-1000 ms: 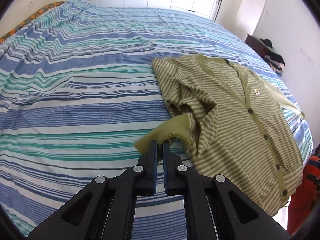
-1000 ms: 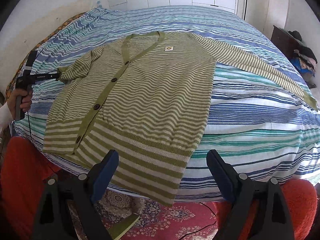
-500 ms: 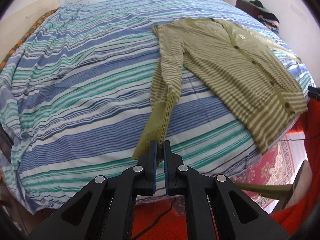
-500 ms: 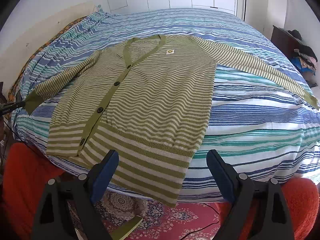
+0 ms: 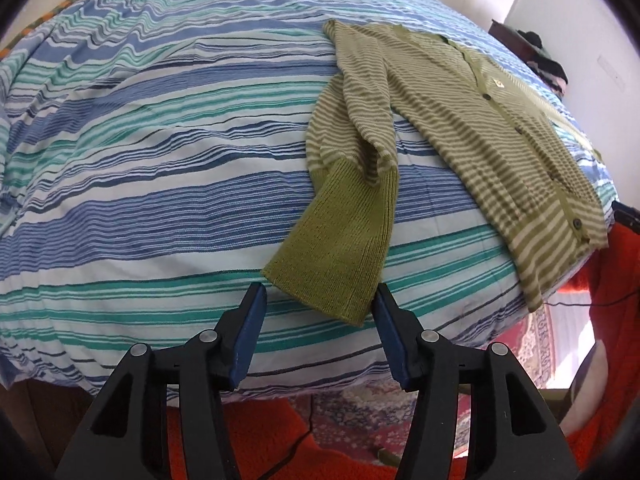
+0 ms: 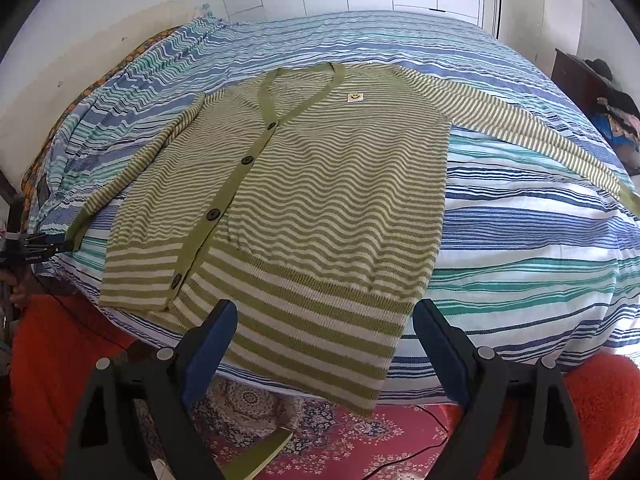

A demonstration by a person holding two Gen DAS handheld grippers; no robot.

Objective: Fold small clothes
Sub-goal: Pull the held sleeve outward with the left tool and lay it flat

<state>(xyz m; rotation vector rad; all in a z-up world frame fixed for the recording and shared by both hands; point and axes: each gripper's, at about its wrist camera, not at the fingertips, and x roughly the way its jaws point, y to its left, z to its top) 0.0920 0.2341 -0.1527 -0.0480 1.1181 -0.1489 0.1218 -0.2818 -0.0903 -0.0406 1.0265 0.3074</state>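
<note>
A green-and-cream striped cardigan (image 6: 320,184) is spread face up on a bed covered by a blue, teal and white striped sheet (image 6: 540,240), its buttoned placket (image 6: 228,200) running down the front and its hem hanging a little over the near edge of the mattress. A small smiley label (image 6: 354,97) is seen below the neckline. One sleeve (image 6: 520,132) is stretched out toward the far right side of the bed. The other sleeve (image 5: 352,128) is laid out across the sheet, and its plain green ribbed cuff (image 5: 340,248) lies flat just ahead of the left gripper (image 5: 318,316). The jaws of that gripper are opening, and the cuff's edge lies between the blue pads without being pressed by them. The right gripper (image 6: 324,328) is held wide apart above the cardigan's hem, with nothing gripped. A patterned red rug (image 6: 320,436) is visible on the floor below the bed.
</note>
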